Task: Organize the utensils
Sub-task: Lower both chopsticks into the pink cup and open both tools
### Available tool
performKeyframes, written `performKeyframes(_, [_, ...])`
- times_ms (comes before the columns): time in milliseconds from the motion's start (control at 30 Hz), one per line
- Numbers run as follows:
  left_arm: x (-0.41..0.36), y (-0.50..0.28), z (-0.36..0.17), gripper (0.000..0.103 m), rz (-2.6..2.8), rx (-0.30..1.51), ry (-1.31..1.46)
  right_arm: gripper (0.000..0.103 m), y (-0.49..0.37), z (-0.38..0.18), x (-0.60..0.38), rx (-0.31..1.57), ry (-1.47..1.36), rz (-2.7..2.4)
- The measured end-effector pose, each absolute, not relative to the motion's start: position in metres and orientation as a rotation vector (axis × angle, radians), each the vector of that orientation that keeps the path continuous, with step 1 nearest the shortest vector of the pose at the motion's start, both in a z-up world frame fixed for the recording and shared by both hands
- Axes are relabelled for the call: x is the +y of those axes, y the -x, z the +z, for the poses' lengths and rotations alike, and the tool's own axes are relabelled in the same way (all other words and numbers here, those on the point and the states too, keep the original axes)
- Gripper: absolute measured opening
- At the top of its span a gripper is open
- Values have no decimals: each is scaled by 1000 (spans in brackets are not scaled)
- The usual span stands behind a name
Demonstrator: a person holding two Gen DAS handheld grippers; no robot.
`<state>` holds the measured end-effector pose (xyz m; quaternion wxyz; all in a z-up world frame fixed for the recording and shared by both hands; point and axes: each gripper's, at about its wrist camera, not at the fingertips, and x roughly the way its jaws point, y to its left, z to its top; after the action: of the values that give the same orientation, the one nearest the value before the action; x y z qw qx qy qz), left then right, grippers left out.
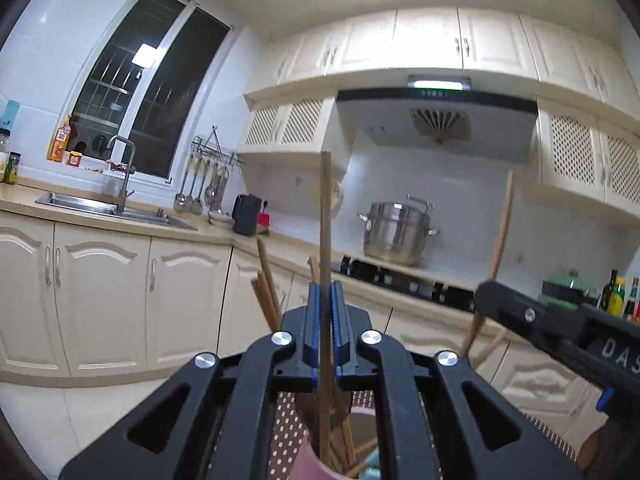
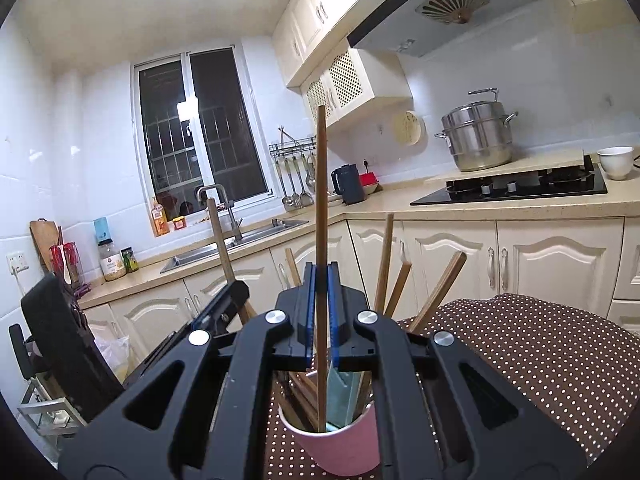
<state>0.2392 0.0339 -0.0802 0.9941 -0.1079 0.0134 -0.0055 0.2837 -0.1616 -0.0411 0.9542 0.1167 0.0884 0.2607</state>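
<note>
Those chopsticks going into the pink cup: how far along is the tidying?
Several chopsticks already stand in the pink cup on the dotted cloth. In hand: each pair of tongs is shut on one upright chopstick above the cup, left tongs and right tongs. Left: letting those two go. Whether more utensils wait elsewhere, these views do not show.

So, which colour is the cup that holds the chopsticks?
Pink. The cup shows best in the right wrist view, standing on the brown cloth with white dots.
</note>
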Motion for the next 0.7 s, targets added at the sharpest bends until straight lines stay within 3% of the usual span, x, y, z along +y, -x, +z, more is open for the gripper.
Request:
performKeyframes(433, [28,-221,-87,7,-126,120,170,6,-276,-53,-149,207,-198,504])
performKeyframes(467, [29,-222,-87,13,-127,128,174,6,-275,-54,-149,211,-198,502])
performKeyframes(500, [30,-222,-87,28,-124,135,176,6,-275,-54,-149,214,-198,501])
performKeyframes(567, [32,-221,-86,36,-109,140,181,6,-274,-54,-148,219,-197,496])
performKeyframes(700, [35,-217,-87,43,-109,155,184,6,-275,-55,-148,230,-198,489])
